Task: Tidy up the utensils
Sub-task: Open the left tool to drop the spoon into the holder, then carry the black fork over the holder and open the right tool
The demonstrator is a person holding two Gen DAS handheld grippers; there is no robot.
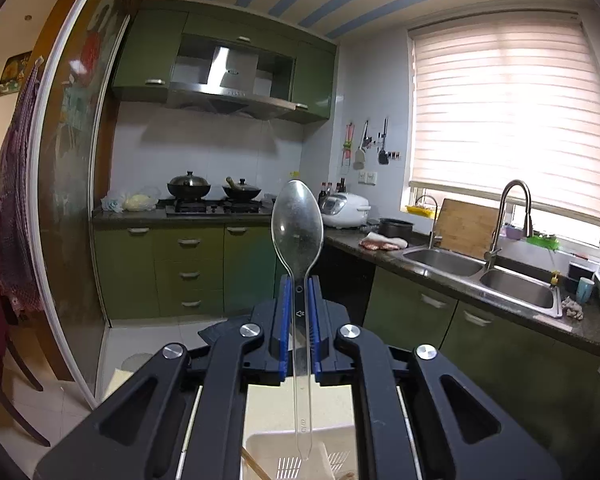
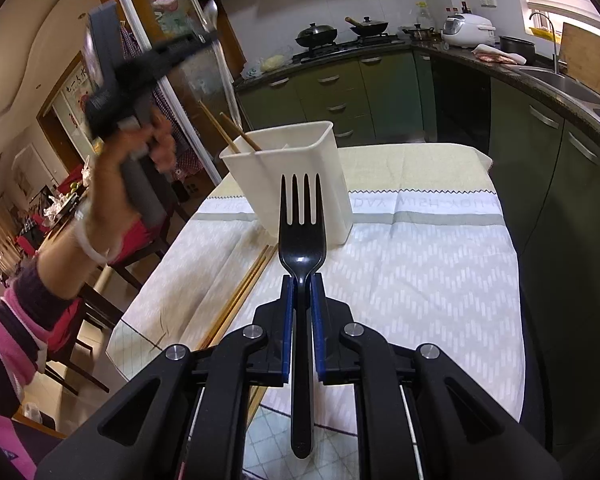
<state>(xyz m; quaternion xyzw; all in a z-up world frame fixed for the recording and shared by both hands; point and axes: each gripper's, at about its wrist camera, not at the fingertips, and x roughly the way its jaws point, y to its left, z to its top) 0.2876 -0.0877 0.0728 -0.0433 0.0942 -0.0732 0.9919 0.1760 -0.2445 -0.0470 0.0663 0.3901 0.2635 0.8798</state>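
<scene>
My left gripper (image 1: 299, 284) is shut on a clear plastic spoon (image 1: 298, 220), bowl up, its handle tip hanging over the white utensil holder (image 1: 260, 446) below. In the right wrist view the left gripper (image 2: 210, 34) is raised high above the holder (image 2: 288, 172), spoon (image 2: 212, 14) upright. My right gripper (image 2: 301, 280) is shut on a black plastic fork (image 2: 301, 236), tines pointing toward the holder, just in front of it above the table. Wooden chopsticks (image 2: 228, 130) stand in the holder. Another pair of chopsticks (image 2: 244, 284) lies on the cloth at the left.
The table carries a patterned cloth (image 2: 420, 264). Green kitchen cabinets (image 2: 548, 152) and a counter with a sink (image 1: 480, 272) run along the right. A stove with pots (image 1: 208, 196) is at the back. Chairs (image 2: 112, 264) stand left of the table.
</scene>
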